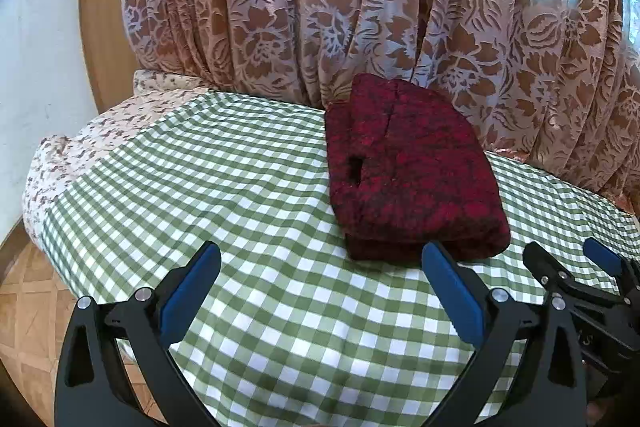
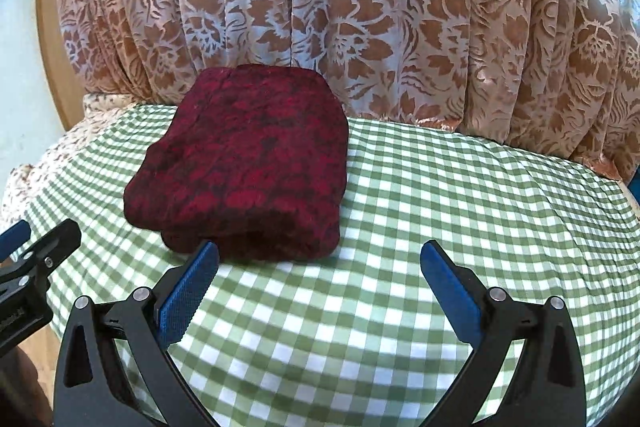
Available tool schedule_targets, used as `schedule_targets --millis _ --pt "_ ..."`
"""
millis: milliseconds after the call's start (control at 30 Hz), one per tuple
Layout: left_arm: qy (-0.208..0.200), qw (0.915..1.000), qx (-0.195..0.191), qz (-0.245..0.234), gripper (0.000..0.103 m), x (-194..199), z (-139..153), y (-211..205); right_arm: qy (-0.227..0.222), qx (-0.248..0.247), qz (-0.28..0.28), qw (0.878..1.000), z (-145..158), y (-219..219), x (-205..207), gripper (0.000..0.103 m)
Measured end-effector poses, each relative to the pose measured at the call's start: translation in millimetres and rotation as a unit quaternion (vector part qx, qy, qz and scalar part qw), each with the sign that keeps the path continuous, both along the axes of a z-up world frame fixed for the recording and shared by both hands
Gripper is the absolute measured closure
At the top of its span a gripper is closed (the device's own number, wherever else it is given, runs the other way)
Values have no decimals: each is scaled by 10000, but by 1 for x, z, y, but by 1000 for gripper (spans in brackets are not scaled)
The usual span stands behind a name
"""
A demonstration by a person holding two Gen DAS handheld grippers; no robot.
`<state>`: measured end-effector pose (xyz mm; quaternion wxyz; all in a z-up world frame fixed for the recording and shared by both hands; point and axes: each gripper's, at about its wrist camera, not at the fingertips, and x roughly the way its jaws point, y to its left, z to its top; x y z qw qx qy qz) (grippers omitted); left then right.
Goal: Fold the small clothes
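A dark red patterned garment (image 1: 408, 171) lies folded into a thick rectangle on the green-and-white checked cloth (image 1: 224, 187); it also shows in the right wrist view (image 2: 248, 163). My left gripper (image 1: 320, 259) is open and empty, just in front of the garment's near edge, its right fingertip (image 1: 436, 255) close to the fold. My right gripper (image 2: 320, 259) is open and empty, its left fingertip (image 2: 208, 255) at the garment's near edge. The right gripper also shows at the right of the left wrist view (image 1: 568, 263), and the left gripper at the left of the right wrist view (image 2: 40, 239).
A brown floral curtain (image 1: 360, 7) hangs right behind the surface. A floral sheet (image 1: 80, 147) sticks out under the checked cloth (image 2: 460, 187) at the left, above a wooden parquet floor (image 1: 24, 307). A white wall and wooden frame stand at the far left.
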<state>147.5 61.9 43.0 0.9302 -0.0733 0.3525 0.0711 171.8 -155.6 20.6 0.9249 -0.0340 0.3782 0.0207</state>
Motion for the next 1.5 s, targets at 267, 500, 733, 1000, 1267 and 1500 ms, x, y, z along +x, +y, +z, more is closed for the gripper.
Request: schedule_targets --millis 267,500,733,1000,1267,1500 --pt "-57 10000 7 63 2 -11 0 0 -206 19 -70 9998 8 -2 -18 3" --pt "-174 9998 62 37 2 -17 5 -3 -261 40 -78 9996 11 -1 -24 3" --pt "-249 9997 17 56 2 -21 9 -2 -314 55 -15 9995 14 2 -30 3" --pt "-324 9994 80 103 2 -26 12 -3 -331 129 -31 9994 15 -1 -32 3" --pt "-408 9990 123 127 2 -31 17 -5 -375 195 -28 9991 17 -4 -34 3" --pt "-573 9980 157 224 2 -37 25 -4 -505 214 -11 9985 24 -4 -38 3"
